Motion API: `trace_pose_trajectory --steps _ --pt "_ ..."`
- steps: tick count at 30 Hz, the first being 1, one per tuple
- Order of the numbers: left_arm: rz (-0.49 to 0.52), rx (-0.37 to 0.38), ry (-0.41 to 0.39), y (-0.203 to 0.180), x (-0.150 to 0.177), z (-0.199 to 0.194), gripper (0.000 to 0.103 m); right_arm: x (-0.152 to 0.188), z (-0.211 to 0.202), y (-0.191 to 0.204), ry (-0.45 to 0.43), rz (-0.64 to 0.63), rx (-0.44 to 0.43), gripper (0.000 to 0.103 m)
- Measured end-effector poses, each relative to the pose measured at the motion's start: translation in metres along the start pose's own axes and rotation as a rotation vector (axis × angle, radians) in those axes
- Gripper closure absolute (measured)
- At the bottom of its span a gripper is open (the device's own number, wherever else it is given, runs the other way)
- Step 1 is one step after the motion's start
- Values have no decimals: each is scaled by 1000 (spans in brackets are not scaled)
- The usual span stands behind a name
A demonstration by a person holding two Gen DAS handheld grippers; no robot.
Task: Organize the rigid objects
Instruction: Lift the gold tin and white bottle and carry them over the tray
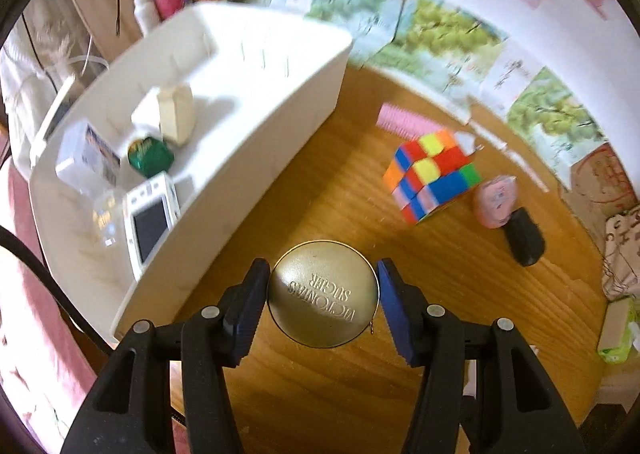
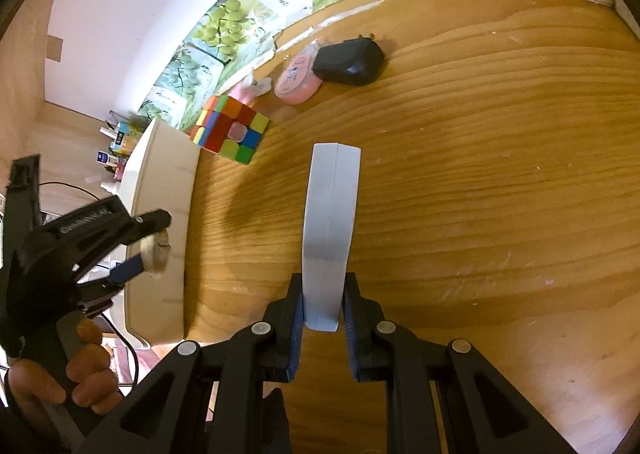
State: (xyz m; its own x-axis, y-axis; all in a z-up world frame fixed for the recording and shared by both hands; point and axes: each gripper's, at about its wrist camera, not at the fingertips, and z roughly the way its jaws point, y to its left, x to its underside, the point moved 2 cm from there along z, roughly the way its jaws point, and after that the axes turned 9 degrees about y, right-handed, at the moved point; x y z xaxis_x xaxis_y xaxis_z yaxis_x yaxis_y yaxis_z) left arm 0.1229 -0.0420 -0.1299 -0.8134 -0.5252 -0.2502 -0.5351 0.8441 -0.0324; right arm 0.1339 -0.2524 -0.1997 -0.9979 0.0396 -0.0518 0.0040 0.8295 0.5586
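Left wrist view shows the wooden table (image 1: 340,182) and, ahead and to the left of the fingers, the white bin (image 1: 256,142), which already holds several things: a white handheld device (image 1: 150,222) with a dark screen, a clear box (image 1: 86,154), a cream block (image 1: 176,114) and a small green tin (image 1: 150,157). By my reckoning the sorting is well underway but not finished.

Ahead and to the right of the left fingers, a colour cube (image 1: 432,174), a pink comb (image 1: 400,121), a pink round case (image 1: 496,204) and a black charger (image 1: 524,236) lie loose on the table, waiting their turn.

The left gripper (image 1: 323,302) has its fingers pressed against both sides of a round gold tin (image 1: 323,296), gripping it; the right wrist view shows it lifted beside the bin's near wall, so it looks about to go in.

The right gripper (image 2: 323,308) has its fingers clamped on the lower end of a flat white case (image 2: 330,230), held on edge and pointing forward above the table, well right of the bin.
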Motion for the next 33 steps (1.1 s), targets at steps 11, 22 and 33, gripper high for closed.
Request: trace_pose_trajectory --steps 11,22,33 --pt "77 74 -144 41 -29 -28 44 2 3 52 -71 -62 -8 85" --pt "106 89 -226 95 -57 -48 44 4 18 107 -135 -131 -32 85" --pt "122 73 -206 138 -90 -43 44 6 34 153 -198 -176 -17 85"
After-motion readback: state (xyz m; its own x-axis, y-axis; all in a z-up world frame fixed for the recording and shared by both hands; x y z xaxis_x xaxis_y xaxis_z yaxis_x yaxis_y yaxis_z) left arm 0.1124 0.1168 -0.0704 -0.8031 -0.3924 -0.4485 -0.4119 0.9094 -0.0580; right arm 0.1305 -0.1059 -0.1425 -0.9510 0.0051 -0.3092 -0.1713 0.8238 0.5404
